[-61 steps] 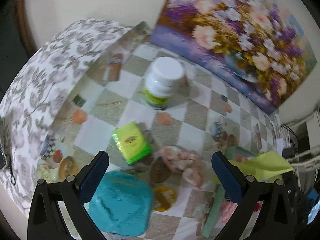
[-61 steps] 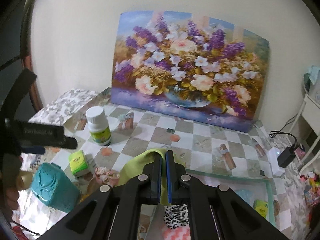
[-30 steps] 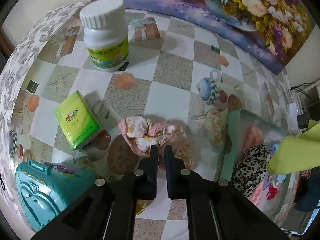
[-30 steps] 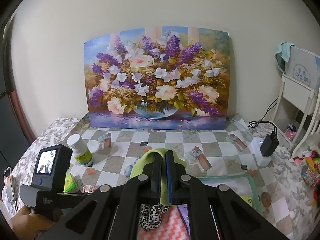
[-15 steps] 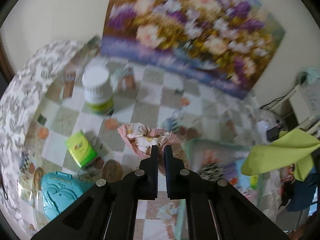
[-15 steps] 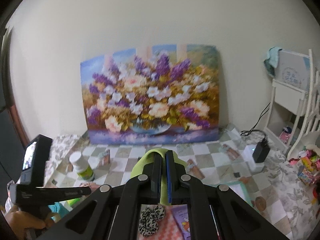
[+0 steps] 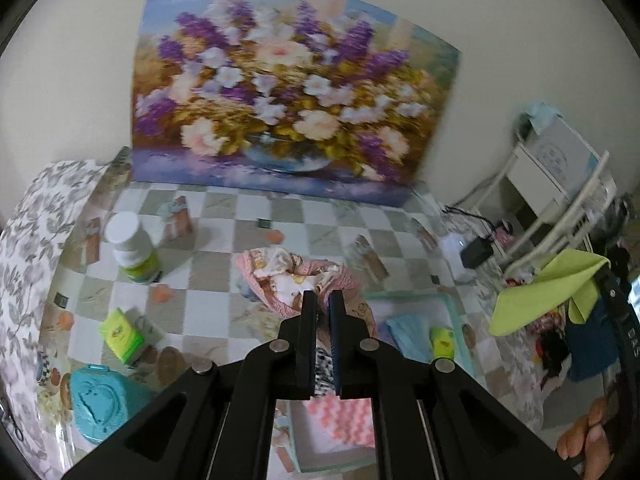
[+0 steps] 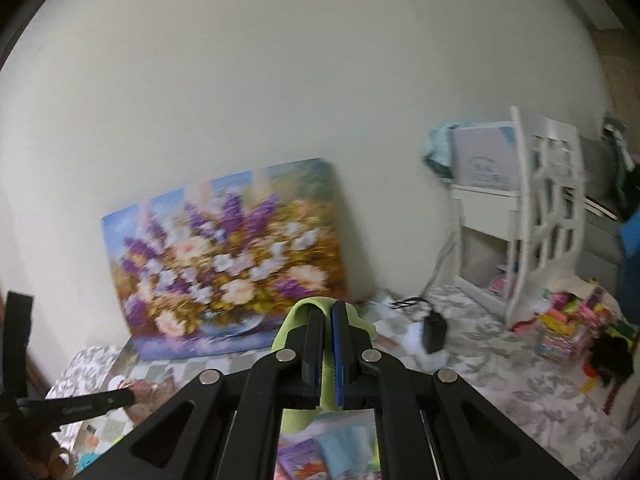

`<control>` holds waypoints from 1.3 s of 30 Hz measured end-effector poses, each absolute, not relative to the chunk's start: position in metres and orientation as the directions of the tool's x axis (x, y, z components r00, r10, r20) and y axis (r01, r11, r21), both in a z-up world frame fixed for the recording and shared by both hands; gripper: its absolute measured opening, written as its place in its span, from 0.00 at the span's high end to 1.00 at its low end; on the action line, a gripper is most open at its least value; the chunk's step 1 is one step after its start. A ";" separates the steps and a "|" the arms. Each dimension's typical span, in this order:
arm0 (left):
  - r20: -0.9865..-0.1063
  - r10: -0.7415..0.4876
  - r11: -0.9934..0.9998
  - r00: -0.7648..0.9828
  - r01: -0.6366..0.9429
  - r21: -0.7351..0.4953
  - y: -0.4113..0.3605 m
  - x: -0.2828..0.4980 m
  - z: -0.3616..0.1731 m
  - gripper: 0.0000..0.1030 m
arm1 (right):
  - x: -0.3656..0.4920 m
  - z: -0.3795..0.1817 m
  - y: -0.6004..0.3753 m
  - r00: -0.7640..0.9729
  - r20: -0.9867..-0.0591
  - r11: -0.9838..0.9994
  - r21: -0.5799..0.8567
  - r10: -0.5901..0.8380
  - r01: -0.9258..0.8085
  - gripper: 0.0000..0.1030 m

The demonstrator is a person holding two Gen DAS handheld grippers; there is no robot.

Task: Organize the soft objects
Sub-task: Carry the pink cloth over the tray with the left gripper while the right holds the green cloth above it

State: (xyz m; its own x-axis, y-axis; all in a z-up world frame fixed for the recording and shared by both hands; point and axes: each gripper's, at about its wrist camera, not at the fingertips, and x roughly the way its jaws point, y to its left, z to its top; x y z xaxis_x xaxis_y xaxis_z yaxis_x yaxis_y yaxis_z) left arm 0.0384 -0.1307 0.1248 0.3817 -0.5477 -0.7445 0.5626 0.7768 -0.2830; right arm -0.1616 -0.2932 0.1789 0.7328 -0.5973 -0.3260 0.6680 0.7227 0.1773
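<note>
My left gripper (image 7: 323, 300) is shut on a pink patterned cloth (image 7: 288, 276) and holds it in the air above the table, near the left rim of a teal-edged tray (image 7: 450, 300). The tray holds a leopard-print item (image 7: 324, 368), a pink zigzag cloth (image 7: 344, 416), a light blue cloth (image 7: 408, 332) and a small green pack (image 7: 442, 340). My right gripper (image 8: 328, 316) is shut on a lime-green cloth (image 8: 300, 412), raised high; that cloth also shows at the right of the left wrist view (image 7: 548, 292).
On the checked table stand a white pill bottle (image 7: 130, 248), a green tissue pack (image 7: 120, 334) and a teal case (image 7: 100, 404). A flower painting (image 7: 288, 92) leans on the back wall. A white rack (image 8: 536, 216) and a charger (image 8: 434, 330) are at the right.
My left gripper shut on the pink cloth, lifted it off the table and carried it right toward the tray. My right gripper rose and tilted up with the green cloth.
</note>
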 end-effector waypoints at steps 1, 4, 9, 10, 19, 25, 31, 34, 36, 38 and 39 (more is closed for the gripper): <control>-0.747 -0.550 0.771 0.373 0.571 -0.282 -0.134 0.036 0.124 0.94 | -0.166 0.177 -0.297 0.727 -0.331 0.714 0.187 -0.601 0.675 0.96; -0.757 -0.551 0.755 0.352 0.596 -0.272 -0.146 0.026 0.120 0.94 | -0.180 0.171 -0.310 0.705 -0.355 0.683 0.209 -0.614 0.700 0.96; -0.783 -0.540 0.733 0.309 0.629 -0.258 -0.163 0.013 0.110 0.94 | -0.192 0.162 -0.321 0.671 -0.390 0.654 0.199 -0.631 0.730 0.96; -0.789 -0.539 0.727 0.295 0.636 -0.259 -0.167 0.011 0.107 0.94 | -0.193 0.160 -0.322 0.667 -0.395 0.651 0.197 -0.631 0.733 0.96; -0.847 -0.494 0.690 0.197 0.682 -0.244 -0.189 -0.016 0.079 0.94 | -0.203 0.150 -0.328 0.611 -0.463 0.620 0.156 -0.642 0.769 0.96; -0.882 -0.437 0.691 0.176 0.693 -0.204 -0.193 -0.030 0.056 0.94 | -0.206 0.137 -0.332 0.590 -0.522 0.614 0.151 -0.616 0.775 0.96; -0.917 -0.384 0.723 0.113 0.654 -0.222 -0.185 -0.028 0.027 0.94 | -0.207 0.110 -0.337 0.532 -0.625 0.589 0.140 -0.571 0.796 0.96; -0.924 -0.366 0.745 0.107 0.630 -0.222 -0.178 -0.026 0.018 0.94 | -0.206 0.095 -0.340 0.504 -0.678 0.581 0.138 -0.535 0.802 0.96; -0.927 -0.363 0.753 0.097 0.617 -0.230 -0.175 -0.025 0.014 0.94 | -0.204 0.084 -0.342 0.494 -0.710 0.583 0.144 -0.502 0.800 0.96; -0.931 -0.355 0.760 0.086 0.606 -0.234 -0.174 -0.023 0.009 0.94 | -0.199 0.069 -0.345 0.487 -0.750 0.587 0.163 -0.449 0.793 0.94; -0.934 -0.347 0.765 0.087 0.603 -0.228 -0.175 -0.023 0.006 0.94 | -0.197 0.063 -0.346 0.486 -0.765 0.589 0.175 -0.423 0.789 0.94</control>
